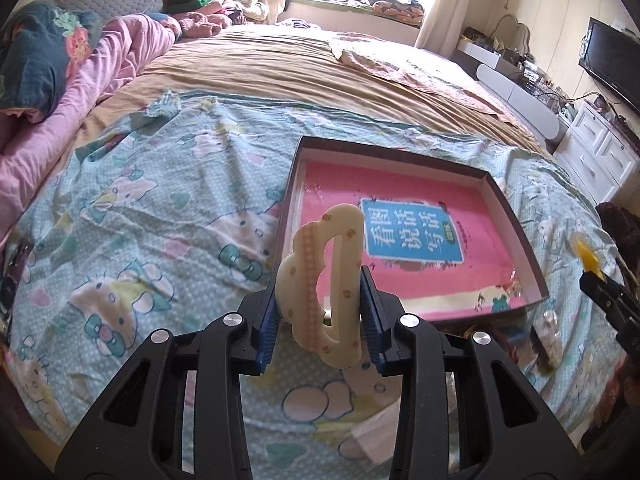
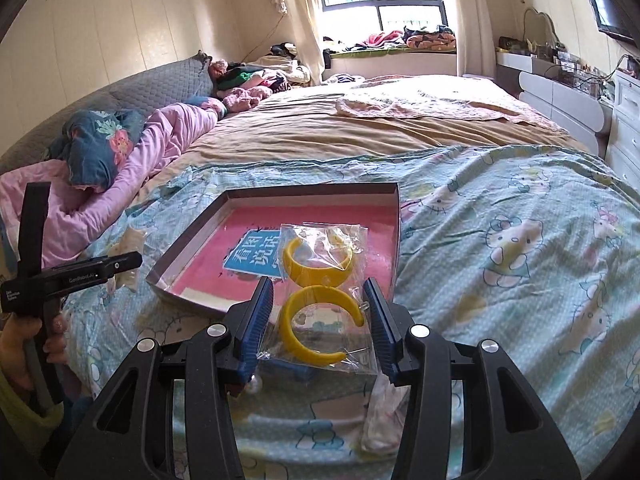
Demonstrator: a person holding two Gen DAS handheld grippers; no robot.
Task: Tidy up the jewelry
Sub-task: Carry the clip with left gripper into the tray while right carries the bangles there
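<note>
My left hand-held gripper (image 1: 322, 312) pinches a cream hair clip (image 1: 326, 280) upright above the bed's cartoon sheet (image 1: 140, 208), just short of the box (image 1: 516, 216). My right hand-held gripper (image 2: 320, 320) pinches a clear bag (image 2: 324, 300) of two yellow hoops (image 2: 316, 324) over the box's near corner. Inside the box lies a pink book (image 1: 400, 200); pink quilt (image 2: 160, 148) and pillows sit well off by the headboard.
</note>
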